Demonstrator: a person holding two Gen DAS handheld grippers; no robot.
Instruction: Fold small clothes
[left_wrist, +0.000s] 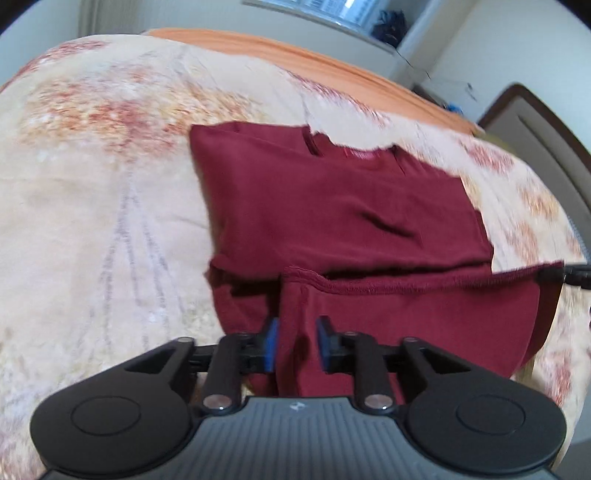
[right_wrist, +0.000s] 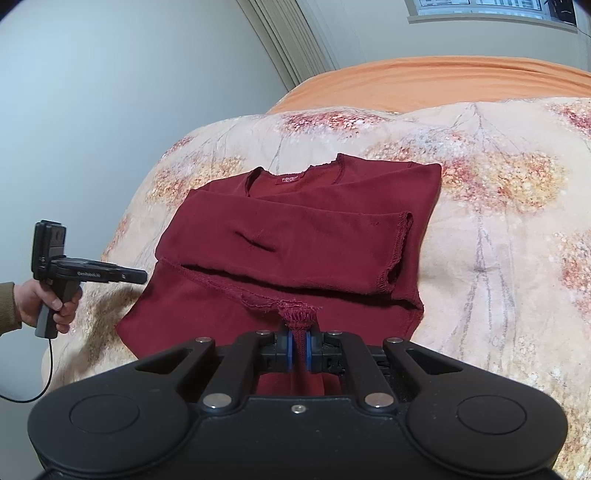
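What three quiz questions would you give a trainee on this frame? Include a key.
1. True or false: the right gripper is shut on the hem of the maroon shirt.
2. Pick one: the shirt lies on A) a floral blanket, B) a wooden table, C) a tiled floor.
3. Fill in: the sheet beyond the blanket is coloured ____.

Key: 1 true; 2 A; 3 orange.

Your shirt (right_wrist: 295, 236) lies on the blanket (right_wrist: 498, 240) that covers the bed, collar toward the far edge, a sleeve (right_wrist: 303, 251) folded across its middle. Your left gripper (left_wrist: 294, 345) and right gripper (right_wrist: 299, 349) sit at the near hem, the left one toward the blanket's left edge.
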